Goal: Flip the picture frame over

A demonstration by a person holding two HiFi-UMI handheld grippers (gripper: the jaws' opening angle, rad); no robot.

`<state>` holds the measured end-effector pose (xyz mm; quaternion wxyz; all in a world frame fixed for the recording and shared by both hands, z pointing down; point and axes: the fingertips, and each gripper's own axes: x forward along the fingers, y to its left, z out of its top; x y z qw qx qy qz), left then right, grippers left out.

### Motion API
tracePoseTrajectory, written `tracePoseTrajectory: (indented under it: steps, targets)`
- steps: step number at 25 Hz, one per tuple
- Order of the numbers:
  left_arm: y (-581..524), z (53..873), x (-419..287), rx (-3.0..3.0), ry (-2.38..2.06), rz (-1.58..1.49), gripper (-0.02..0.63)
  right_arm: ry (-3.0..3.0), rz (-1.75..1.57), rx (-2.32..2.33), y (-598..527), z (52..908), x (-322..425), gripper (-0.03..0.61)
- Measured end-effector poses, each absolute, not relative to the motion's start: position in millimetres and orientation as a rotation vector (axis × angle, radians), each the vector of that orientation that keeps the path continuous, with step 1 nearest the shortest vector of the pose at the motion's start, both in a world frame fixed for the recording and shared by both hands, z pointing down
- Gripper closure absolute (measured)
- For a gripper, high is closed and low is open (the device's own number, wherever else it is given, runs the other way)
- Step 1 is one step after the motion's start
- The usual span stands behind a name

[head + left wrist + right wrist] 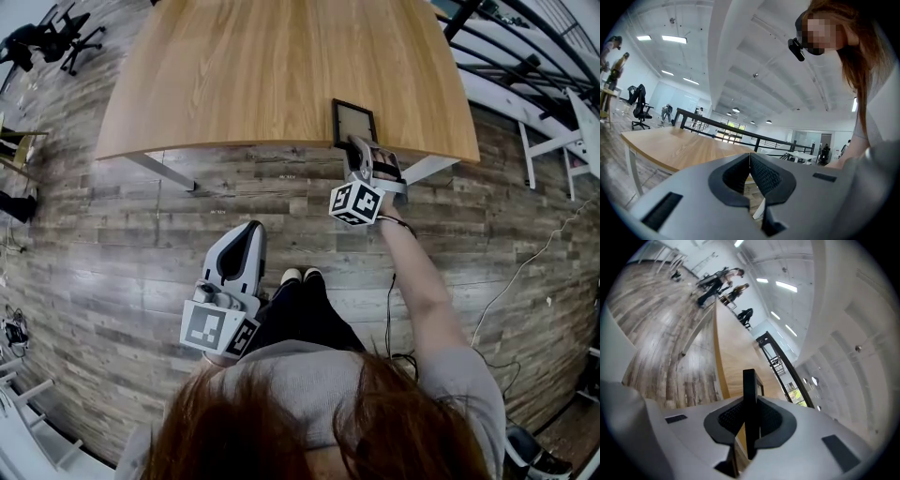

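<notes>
A small black picture frame [354, 123] sits at the front edge of the wooden table [262, 66], right of the middle, with its near edge raised. My right gripper [358, 145] reaches it from the floor side and is shut on that near edge. In the right gripper view the frame's black edge [749, 385] stands upright between the pads, with my right gripper [749, 420] clamped on it. My left gripper [251, 230] hangs low beside the person's legs, away from the table. Its jaws meet at the tip, so my left gripper [749, 157] is shut on nothing.
Office chairs [56, 37] stand on the wood floor at far left. White desk frames [553, 141] and a railing fill the right side. A cable [525, 272] trails over the floor at right. The person's shoes [302, 276] are just short of the table.
</notes>
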<state>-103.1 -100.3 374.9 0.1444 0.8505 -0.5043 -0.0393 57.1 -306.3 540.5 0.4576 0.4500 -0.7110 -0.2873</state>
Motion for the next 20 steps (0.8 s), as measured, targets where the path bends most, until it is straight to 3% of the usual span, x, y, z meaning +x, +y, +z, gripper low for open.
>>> tracePoseTrajectory:
  steps: [10, 17, 20]
  targets:
    - [-98, 373, -95, 2.465, -1.423, -0.106, 0.605, -2.276, -0.057, 1.739, -310, 483, 73, 0.514]
    - [-98, 375, -95, 2.467, -1.411, -0.093, 0.605, -2.454, 1.009, 2.325, -310, 492, 124, 0.515]
    - [-98, 376, -93, 2.467, -1.409, -0.09, 0.605, -2.422, 1.277, 2.453, -307, 500, 136, 0.515]
